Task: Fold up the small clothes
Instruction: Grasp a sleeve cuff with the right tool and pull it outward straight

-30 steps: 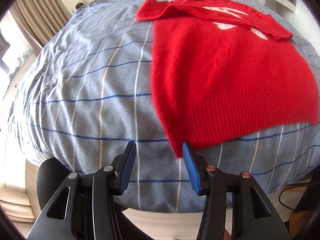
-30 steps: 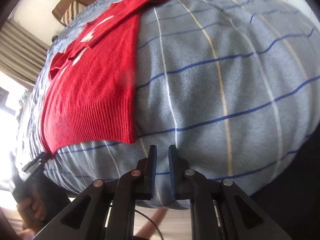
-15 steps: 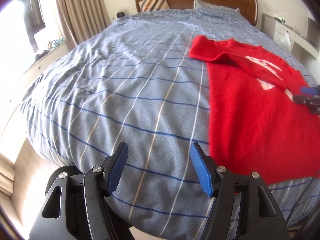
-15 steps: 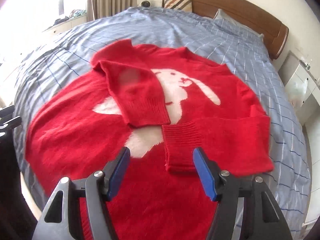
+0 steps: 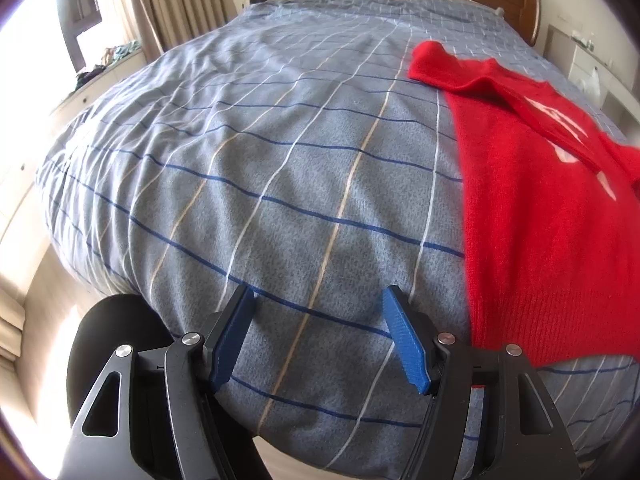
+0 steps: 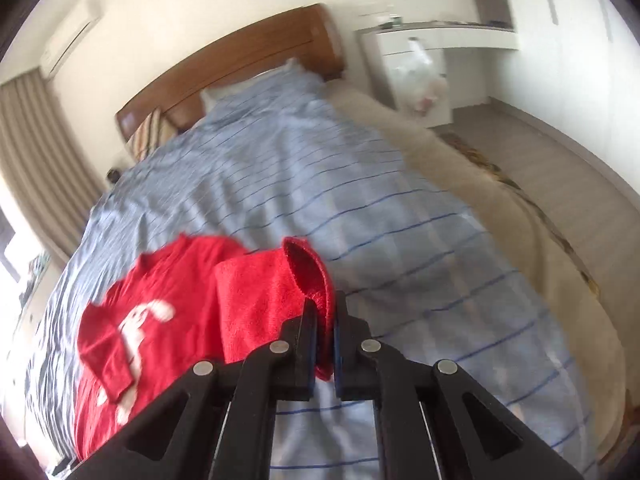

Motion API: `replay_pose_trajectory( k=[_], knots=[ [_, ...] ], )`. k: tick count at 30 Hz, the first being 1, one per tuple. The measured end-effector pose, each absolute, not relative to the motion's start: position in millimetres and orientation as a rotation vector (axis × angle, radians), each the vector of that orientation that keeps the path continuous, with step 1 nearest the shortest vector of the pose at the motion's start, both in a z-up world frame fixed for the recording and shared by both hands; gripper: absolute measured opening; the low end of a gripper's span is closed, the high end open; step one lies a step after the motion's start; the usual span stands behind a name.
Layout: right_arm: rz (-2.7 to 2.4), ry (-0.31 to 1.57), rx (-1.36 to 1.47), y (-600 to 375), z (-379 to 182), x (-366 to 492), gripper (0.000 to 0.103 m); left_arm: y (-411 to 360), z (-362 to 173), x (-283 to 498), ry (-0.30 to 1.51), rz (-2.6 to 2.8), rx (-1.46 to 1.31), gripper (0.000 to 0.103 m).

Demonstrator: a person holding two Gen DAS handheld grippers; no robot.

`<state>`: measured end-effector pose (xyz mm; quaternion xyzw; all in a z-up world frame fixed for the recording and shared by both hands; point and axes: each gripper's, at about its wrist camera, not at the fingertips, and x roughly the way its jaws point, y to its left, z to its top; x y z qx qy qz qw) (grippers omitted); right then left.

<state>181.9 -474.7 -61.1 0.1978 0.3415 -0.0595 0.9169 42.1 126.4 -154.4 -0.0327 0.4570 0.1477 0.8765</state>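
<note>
Half a second ago your right gripper [image 6: 325, 312] hung spread over the folded sleeves of the red sweater [image 6: 160, 320]; now its jaws are pressed together on a sleeve cuff [image 6: 312, 276], and the cuff is lifted off the bed with the sleeve trailing back down to the garment. Your view on that side has swung too: before, it looked down on the sweater's front, and now it looks along the blue checked bedspread [image 6: 360, 208] toward the wooden headboard [image 6: 240, 60], with motion blur across the frame. The cuff's ribbed edge curls open above the pinching fingers [image 6: 308, 320], and red knit fills the narrow gap between them.

The rest of the sweater lies flat on the bedspread to the left of that gripper, its white figure facing up and the other sleeve folded across the chest.

Your left gripper [image 5: 318, 334] is spread wide and holds nothing; only bare bedspread [image 5: 240, 160] shows between its blue pads [image 5: 404, 344]. From this side the sweater [image 5: 540, 220] lies just to the right of the gripper, its ribbed hem [image 5: 552, 328] near the right finger but not between the two. Compared with a second ago, when the hem corner sat between these fingers, the gripper now sits off to the garment's left.
</note>
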Motion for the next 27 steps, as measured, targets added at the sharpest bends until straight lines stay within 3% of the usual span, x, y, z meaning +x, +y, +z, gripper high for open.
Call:
replay_pose_trajectory(
  k=[10, 17, 27],
  knots=[
    [-0.331, 0.715, 0.785, -584, -123, 112, 0.005, 122, -159, 44, 0.964, 0.323, -0.030, 0.069],
    [-0.410, 0.790, 0.764, -582, -153, 111, 0.005, 121, -163, 45, 0.971, 0.327, -0.014, 0.069],
    [-0.397, 0.741, 0.760, -587, -168, 98, 0.003, 112, -167, 45, 0.967, 0.348, 0.053, 0.069]
  ],
)
